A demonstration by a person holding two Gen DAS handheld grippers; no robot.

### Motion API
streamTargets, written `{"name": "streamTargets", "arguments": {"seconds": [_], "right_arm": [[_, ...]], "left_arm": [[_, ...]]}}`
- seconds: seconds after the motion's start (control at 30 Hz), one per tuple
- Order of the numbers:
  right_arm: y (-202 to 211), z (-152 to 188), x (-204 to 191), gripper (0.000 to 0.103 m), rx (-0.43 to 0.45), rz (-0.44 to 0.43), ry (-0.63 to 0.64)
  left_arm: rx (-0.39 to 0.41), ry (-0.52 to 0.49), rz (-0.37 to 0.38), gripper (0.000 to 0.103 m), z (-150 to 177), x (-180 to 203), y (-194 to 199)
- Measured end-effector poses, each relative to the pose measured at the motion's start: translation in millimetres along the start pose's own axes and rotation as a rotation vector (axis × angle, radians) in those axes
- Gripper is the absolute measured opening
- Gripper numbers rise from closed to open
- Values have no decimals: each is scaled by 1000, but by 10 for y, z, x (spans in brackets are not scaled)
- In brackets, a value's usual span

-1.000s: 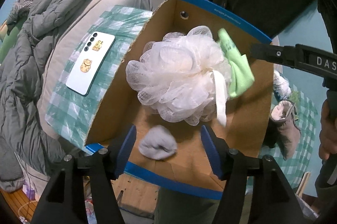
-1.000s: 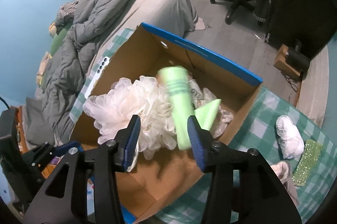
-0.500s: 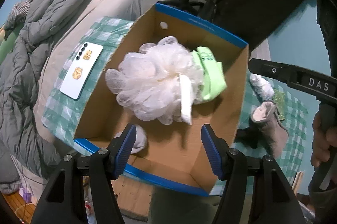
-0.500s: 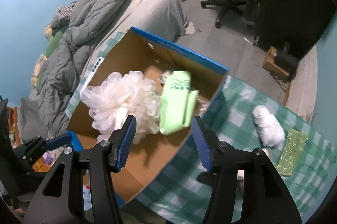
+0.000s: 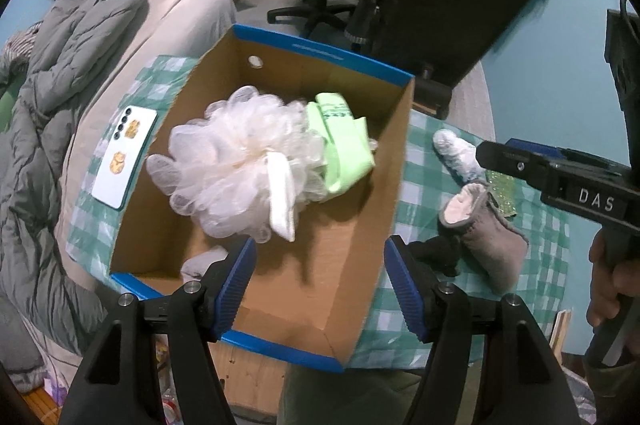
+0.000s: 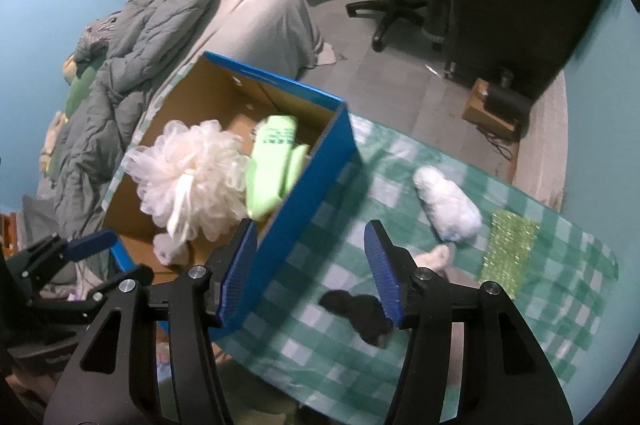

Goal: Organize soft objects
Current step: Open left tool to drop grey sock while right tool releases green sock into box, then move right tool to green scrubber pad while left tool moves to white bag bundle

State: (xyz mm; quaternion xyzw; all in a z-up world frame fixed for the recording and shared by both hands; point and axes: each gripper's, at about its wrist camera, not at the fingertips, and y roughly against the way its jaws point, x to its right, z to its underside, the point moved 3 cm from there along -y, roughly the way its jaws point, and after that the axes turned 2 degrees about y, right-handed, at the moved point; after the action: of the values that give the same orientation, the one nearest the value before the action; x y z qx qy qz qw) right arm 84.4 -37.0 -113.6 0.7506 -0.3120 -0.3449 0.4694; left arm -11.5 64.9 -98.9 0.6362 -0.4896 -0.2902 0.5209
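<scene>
A cardboard box with a blue rim (image 5: 320, 53) (image 6: 280, 81) holds a white mesh bath pouf (image 5: 240, 165) (image 6: 192, 169), a light green folded cloth (image 5: 344, 149) (image 6: 272, 161) leaning on the pouf, and a small grey sock ball (image 5: 198, 263) (image 6: 168, 249). My left gripper (image 5: 320, 265) hovers above the box's near end, its jaws opening a little with nothing between them. My right gripper (image 6: 308, 241) hangs open and empty over the box's right wall and the checked cloth.
On the green checked tablecloth (image 6: 400, 345) right of the box lie a black sock (image 6: 360, 309) (image 5: 434, 253), a grey slipper (image 5: 484, 237), a white fluffy item (image 6: 448, 209) and a glittery green sponge (image 6: 508, 245). A white phone (image 5: 124, 155) lies left of the box.
The green cloth left the right gripper's jaws and now lies in the box. Both grippers have lifted and drawn back to the right, and the right jaws stand wider.
</scene>
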Motion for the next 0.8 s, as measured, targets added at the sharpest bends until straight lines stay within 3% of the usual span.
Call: {"name": "streamTargets", "arguments": {"seconds": [0.8], "right_arm": [[363,365,719,58,3,94,-111]], "left_arm": [[-14,-164,45,73,-130,809,-90]]}}
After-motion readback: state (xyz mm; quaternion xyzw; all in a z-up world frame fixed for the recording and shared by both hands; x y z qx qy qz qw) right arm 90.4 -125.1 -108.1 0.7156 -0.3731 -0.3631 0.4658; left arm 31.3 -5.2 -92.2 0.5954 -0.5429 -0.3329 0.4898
